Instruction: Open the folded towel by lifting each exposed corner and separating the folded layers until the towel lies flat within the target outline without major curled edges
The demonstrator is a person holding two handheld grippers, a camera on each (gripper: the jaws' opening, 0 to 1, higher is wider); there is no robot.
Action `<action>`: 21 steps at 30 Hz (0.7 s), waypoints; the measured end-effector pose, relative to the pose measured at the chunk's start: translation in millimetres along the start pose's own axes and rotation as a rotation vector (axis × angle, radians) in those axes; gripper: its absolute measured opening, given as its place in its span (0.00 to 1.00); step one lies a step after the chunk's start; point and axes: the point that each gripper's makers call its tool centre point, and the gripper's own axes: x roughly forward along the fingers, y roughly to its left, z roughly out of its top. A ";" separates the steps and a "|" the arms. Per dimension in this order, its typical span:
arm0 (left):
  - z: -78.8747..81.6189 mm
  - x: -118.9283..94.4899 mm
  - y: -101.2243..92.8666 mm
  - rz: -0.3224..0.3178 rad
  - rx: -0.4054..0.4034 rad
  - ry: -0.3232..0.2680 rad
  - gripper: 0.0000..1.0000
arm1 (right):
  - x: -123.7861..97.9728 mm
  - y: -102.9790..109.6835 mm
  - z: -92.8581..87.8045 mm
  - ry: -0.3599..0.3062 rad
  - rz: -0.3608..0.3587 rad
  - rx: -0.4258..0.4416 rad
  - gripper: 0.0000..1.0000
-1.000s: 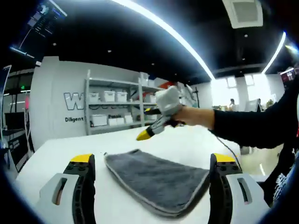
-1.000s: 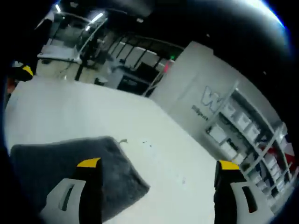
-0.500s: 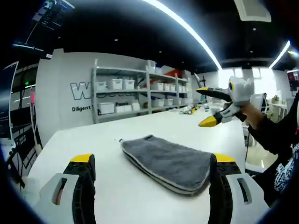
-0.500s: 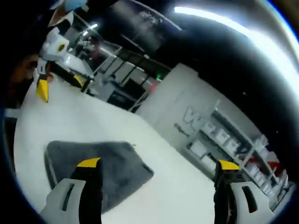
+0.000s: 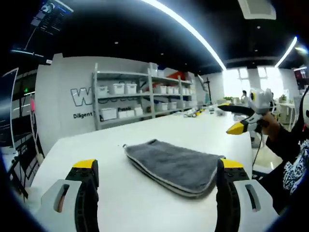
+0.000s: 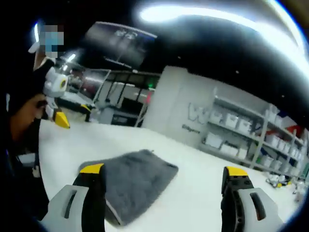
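A: Entry, towel position. The grey towel (image 5: 174,166) lies folded on the white bench (image 5: 87,150), its stacked layer edges visible along the side nearest the left hand-held gripper (image 5: 157,183). A small loop tab sticks out at the towel's far corner.

B: Left hand-held gripper state?

A: Jaws spread wide, yellow tips on either side of the towel's near edge, nothing between them. It hangs above the bench, not touching the towel.

B: And the right one?

A: The right hand-held gripper (image 6: 163,188) is likewise spread, empty, and held off the towel. From its own camera the towel (image 6: 130,181) sits behind its left jaw, on the bench (image 6: 193,193). In the left gripper view the same tool (image 5: 241,118) appears beyond the towel's right end, held up in a person's hand (image 5: 268,126), dark sleeve behind it, yellow tips apart.

B: Surroundings relative to the towel?

A: Past the towel's far side stands a grey shelving unit (image 5: 140,99) with white bins, against a pale wall with partial lettering. In the right gripper view the left tool (image 6: 58,104) shows beyond the towel's left end, held in a hand.
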 end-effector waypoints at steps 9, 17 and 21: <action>-5.3 -8.5 4.5 0.009 -0.003 0.007 1.00 | -5.3 13.2 -6.2 0.033 0.036 -0.102 1.00; -12.7 -10.1 7.3 0.013 -0.014 0.026 1.00 | 0.0 34.8 -3.3 0.023 0.043 -0.247 1.00; -14.2 -9.5 13.1 0.023 -0.054 0.042 1.00 | 2.4 44.0 -5.3 0.030 0.024 -0.374 1.00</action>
